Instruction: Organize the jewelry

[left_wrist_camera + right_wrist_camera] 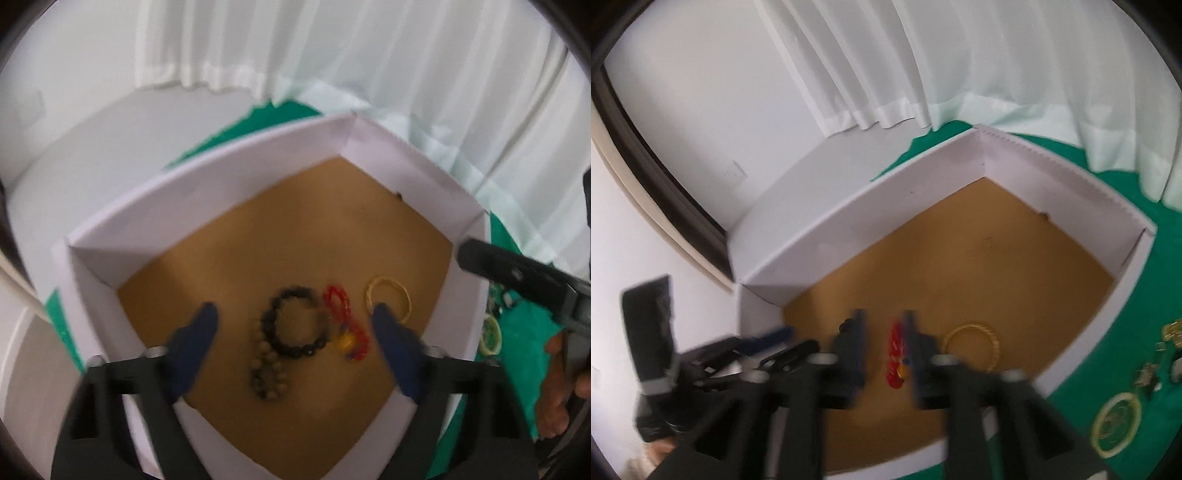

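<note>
I have both grippers over the box (207, 206), a white-walled tray with a brown floor on the green cloth (1167, 266). My left gripper (295, 321) hangs with jaws wide apart and nothing between them. My right gripper (882, 325) has jaws partly apart; the red bracelet (895, 354) shows in the gap, but blur stops me telling whether it is gripped or just lying on the floor below.

Inside the box, near the front wall, I count four pieces in a row: a tan bead bracelet (267, 369), a black bead bracelet (295, 321), the red one with a yellow charm, and a gold bangle (388, 299). They overlap at the edges, so any drop should land on bare floor further in, away from that cluster.

Outside the box, right of it on the cloth, I see one pale ring-shaped piece (1115, 424) and a small heap of gold bits (1167, 336) I cannot count. I think those go next: open fully, come down straight, pinch one piece only.
</note>
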Tool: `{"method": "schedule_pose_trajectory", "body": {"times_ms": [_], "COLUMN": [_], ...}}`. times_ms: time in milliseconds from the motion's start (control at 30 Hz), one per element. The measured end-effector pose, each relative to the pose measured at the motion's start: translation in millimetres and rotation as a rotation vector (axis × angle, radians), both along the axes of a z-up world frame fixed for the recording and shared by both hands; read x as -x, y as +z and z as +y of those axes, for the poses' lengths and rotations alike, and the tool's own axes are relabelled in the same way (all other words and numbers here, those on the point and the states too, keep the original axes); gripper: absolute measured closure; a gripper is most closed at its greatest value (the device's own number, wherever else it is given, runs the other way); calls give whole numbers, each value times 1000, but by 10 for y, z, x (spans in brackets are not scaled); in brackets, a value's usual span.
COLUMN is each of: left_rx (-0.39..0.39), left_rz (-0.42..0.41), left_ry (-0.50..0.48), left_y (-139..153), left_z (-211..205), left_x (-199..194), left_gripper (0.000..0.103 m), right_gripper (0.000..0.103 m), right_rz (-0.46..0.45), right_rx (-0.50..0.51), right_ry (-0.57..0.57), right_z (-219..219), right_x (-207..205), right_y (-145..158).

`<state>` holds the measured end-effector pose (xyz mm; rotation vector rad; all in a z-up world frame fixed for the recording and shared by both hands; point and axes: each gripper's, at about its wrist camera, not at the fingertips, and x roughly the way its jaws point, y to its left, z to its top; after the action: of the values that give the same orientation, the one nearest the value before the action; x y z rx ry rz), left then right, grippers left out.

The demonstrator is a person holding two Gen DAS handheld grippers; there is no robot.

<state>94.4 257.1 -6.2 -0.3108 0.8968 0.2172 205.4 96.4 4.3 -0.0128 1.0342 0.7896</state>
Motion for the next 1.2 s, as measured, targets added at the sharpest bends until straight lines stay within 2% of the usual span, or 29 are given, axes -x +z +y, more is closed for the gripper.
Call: {"method": "schedule_pose_trajectory", "body": {"times_ms": [33, 167, 300, 467, 600, 733, 833, 1000, 1200], "left_rx": [-8, -24, -43, -14, -25, -52, -53, -114, -220], "left_rz": [-11, -64, -133, -188, -174, -103, -59, -62, -28], "left_ry": [-6, -49, -121, -260, -379, -435, -461, -497, -508], "left_y": [34, 197, 379, 443, 176, -251, -500, -714, -934], "left_z": [-38, -321, -726, -1420, -1975, -2301, -2472, -2706, -2908], "left_x": [24, 103, 241, 452, 528, 494, 441, 327, 162], "left_gripper": [15, 15, 9, 4, 3, 3, 3, 3, 3], "right_gripper": [29, 28, 25, 25, 25, 25, 25, 24, 18], "right_rz": [-14, -96, -207, -294, -274, -246, -211, -173, -179], "right_rx": [3, 42, 98, 185, 287, 369, 384, 398, 389], "right_ry": [-10, -61, -142, -250, -381, -501, -578, -658, -688], "right_z": [-46, -354, -774, -1485, -2159, -2686, -3028, -3389, -3526], "right_x": [30, 157, 332, 638, 906, 1142, 1283, 1352, 1325], "right_y": [21, 168, 307, 194, -251, -627, -831, -1044, -1093]}}
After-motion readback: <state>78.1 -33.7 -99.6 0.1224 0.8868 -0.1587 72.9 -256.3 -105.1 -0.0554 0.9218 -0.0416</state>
